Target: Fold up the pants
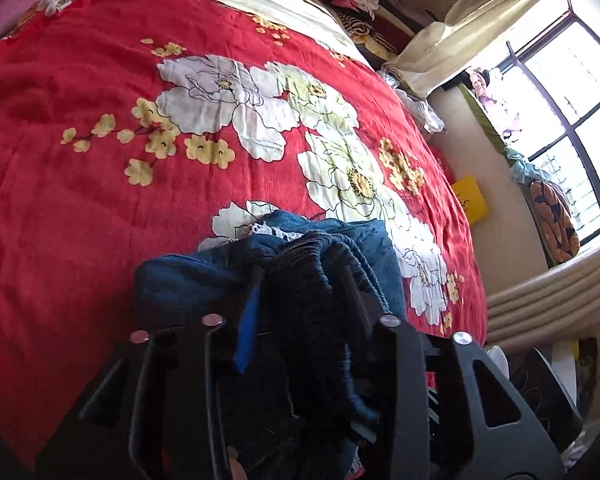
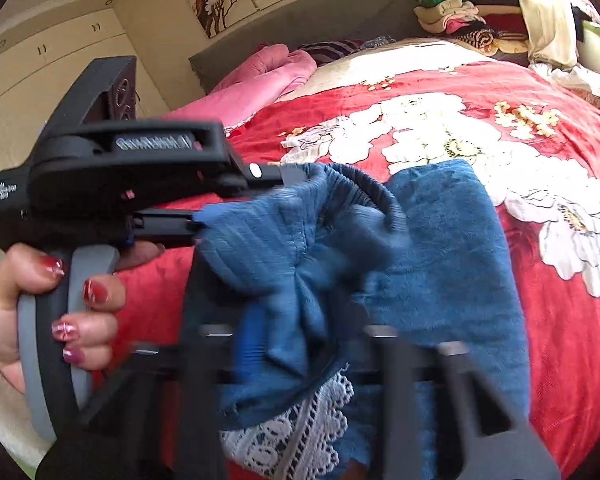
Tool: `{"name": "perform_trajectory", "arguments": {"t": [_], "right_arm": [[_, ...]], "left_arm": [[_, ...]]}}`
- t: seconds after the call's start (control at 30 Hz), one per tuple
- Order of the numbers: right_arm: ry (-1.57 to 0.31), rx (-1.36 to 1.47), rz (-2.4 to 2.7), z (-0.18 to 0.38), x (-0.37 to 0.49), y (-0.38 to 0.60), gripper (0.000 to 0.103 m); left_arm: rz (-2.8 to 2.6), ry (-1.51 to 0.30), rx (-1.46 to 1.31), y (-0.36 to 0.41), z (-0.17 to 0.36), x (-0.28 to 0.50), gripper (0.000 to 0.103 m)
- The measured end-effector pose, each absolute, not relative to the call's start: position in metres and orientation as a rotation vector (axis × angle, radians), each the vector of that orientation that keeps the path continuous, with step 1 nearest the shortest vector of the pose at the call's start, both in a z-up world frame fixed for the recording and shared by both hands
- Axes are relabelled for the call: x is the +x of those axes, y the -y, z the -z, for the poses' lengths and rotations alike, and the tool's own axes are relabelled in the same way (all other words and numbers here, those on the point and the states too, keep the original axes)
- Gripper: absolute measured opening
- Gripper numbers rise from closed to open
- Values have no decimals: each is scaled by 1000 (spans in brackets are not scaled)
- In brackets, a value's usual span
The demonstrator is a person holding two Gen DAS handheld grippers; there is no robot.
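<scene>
Right wrist view shows both grippers, left gripper (image 2: 288, 196) and right gripper (image 2: 304, 344), with jaws pinching the bunched blue pants (image 2: 440, 240) above the bed (image 2: 560, 360); the thick waistband could slip free.

You see a red floral bedspread (image 1: 100, 220), grey headboard (image 2: 300, 24), cream cabinets (image 2: 52, 52), and a bright barred window (image 1: 572, 120).

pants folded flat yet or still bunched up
Bunched, not folded: the blue pants hang in crumpled gathers, waistband pinched by the left gripper and right gripper, above the bedspread.
</scene>
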State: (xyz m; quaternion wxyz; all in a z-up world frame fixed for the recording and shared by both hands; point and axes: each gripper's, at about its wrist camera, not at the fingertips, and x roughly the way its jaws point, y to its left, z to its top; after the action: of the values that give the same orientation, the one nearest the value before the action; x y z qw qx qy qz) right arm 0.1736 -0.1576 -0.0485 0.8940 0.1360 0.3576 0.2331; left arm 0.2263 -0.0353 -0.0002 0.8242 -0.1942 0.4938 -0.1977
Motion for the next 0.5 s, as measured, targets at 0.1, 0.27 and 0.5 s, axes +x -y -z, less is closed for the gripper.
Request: {"name": "perform_trajectory", "arguments": {"t": [0.1,0.27,0.5], "right_arm": [[-684,326,-496,40,169,168,15],[-582,432,-495,21,146,202,15],[-738,516,-407,56,141,234,24]], "left_arm": [[440,-1028,-435,40,-10,223,25],[522,-940,-392,66,-45,206,20],[506,-1013,-279,101,-14,210,28]]}}
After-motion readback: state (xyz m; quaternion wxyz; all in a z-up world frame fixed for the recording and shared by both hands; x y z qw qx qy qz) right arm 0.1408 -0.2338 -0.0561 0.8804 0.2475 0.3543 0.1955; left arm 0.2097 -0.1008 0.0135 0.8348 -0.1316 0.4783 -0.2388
